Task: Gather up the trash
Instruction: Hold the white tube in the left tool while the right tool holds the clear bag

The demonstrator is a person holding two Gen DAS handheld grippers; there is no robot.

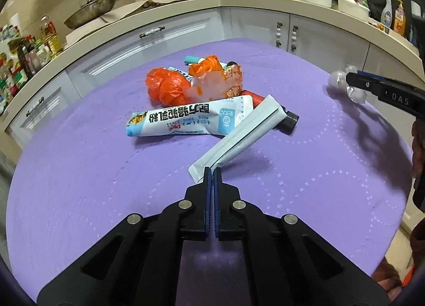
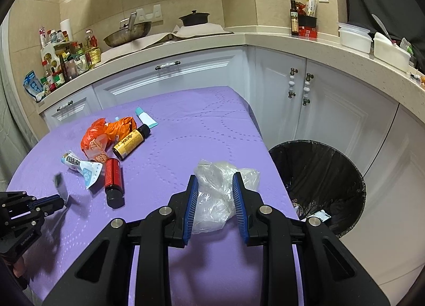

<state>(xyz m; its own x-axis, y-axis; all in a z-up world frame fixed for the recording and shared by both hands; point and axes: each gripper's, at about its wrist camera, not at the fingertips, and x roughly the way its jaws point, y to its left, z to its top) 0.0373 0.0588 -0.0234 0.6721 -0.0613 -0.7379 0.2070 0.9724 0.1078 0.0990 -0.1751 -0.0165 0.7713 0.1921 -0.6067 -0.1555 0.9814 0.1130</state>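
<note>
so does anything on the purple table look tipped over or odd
Yes: the red bottle and yellow-labelled bottle lie on their sides among wrappers on the purple table. No spill shows.

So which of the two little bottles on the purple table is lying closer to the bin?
The red bottle with the black cap, lying on its side. The yellow-labelled bottle lies further back, beside the orange wrappers.

1. Red bottle (image 1: 252,97): mostly hidden beneath the blue-white sachet (image 1: 186,121) and pale packet (image 1: 236,136).
2. Right hand-held gripper (image 1: 350,80): body cut off at the left wrist view's edge.
3. Trash bin (image 2: 318,173): contents dark, indistinct.
</note>
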